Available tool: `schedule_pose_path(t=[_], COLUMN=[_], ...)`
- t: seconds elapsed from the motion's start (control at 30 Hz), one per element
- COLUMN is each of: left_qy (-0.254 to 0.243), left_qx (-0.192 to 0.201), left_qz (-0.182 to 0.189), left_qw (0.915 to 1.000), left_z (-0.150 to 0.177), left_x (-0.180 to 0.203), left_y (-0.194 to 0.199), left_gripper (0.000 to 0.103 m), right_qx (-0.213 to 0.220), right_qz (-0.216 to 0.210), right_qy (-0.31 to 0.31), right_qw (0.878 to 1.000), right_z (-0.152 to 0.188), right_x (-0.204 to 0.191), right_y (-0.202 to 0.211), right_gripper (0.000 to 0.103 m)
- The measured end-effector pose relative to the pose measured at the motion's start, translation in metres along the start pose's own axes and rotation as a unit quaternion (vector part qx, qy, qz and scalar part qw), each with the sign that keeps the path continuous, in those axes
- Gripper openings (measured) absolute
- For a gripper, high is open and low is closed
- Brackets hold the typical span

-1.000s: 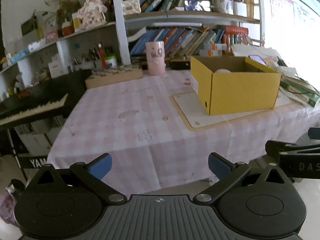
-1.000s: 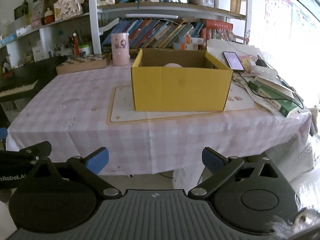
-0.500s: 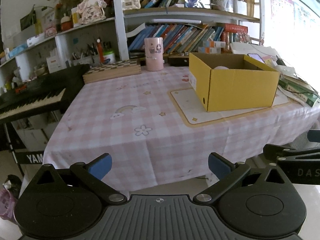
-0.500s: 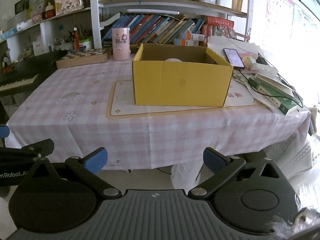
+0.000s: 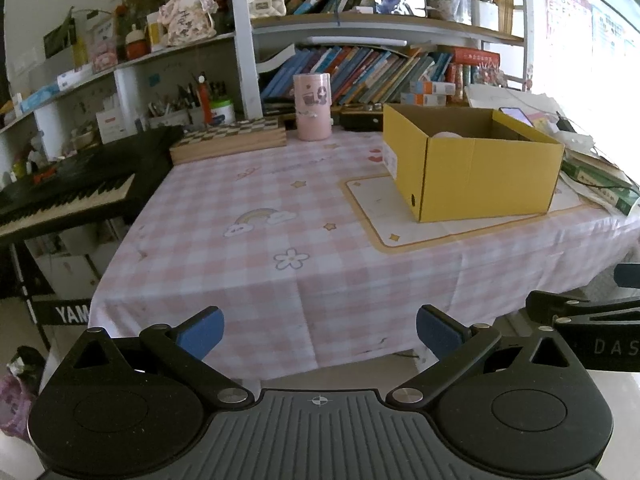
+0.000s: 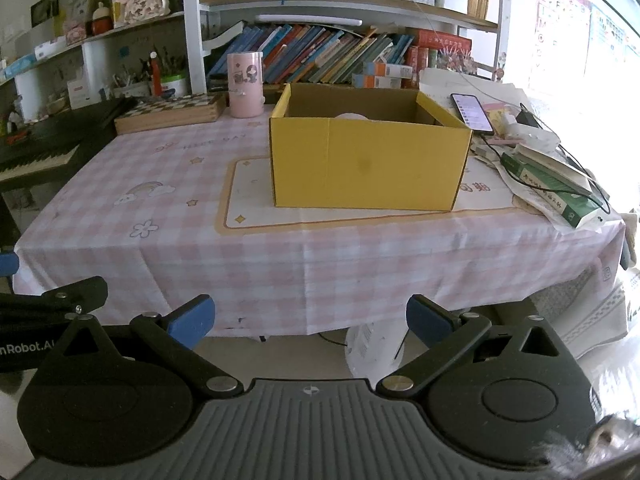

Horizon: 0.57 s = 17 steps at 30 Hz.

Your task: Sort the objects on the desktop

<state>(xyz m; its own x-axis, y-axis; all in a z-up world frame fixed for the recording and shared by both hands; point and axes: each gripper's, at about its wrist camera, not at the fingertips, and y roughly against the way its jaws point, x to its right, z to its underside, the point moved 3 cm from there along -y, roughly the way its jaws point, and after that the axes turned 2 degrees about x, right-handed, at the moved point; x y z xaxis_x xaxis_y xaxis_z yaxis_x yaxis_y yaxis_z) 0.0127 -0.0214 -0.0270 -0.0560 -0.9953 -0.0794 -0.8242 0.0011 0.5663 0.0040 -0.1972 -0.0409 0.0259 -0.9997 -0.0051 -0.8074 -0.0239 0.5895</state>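
An open yellow cardboard box (image 5: pixel 472 168) (image 6: pixel 368 164) stands on a cream mat (image 5: pixel 380 208) (image 6: pixel 248 200) on the pink checked tablecloth. A pale rounded object (image 5: pixel 446 135) (image 6: pixel 352 116) shows just over the rim inside the box. My left gripper (image 5: pixel 320 330) is open and empty, in front of the table's near edge. My right gripper (image 6: pixel 310 318) is open and empty, also off the table's front. A pink cylindrical holder (image 5: pixel 312 106) (image 6: pixel 245 84) stands at the back.
A chequered wooden board box (image 5: pixel 228 144) (image 6: pixel 172 114) lies at the back left. A phone (image 6: pixel 472 112), books (image 6: pixel 552 188) and cables crowd the table's right side. A keyboard piano (image 5: pixel 64 196) stands to the left. Bookshelves rise behind the table.
Both grippers have risen and tilted, so the table top sits lower and fuller in each view. Both stay open and empty. Nothing on the table moved.
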Motion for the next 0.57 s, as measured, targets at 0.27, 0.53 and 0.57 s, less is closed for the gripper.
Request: schedule_pose_path(t=[0.27, 0.53, 0.57], left_qy=[0.001, -0.002, -0.003], left_qx=[0.007, 0.014, 0.016], left_qz=[-0.001, -0.003, -0.004], left_qw=[1.0000, 0.9999, 0.9999], left_z=[0.0007, -0.0004, -0.0007], left_x=[-0.0031, -0.0037, -0.0036], left_y=[0.0021, 0.0033, 0.0033], left_gripper=[0.103, 0.103, 0.103], right_qx=[0.001, -0.002, -0.002], right_qz=[0.005, 0.003, 0.004], right_qy=[-0.006, -0.006, -0.006], right_qw=[1.000, 1.000, 1.000], right_z=[0.0016, 0.0029, 0.0030], right_x=[-0.0009, -0.0005, -0.0006], right_y=[0.0002, -0.0016, -0.0016], right_gripper=[0.103, 0.103, 0.103])
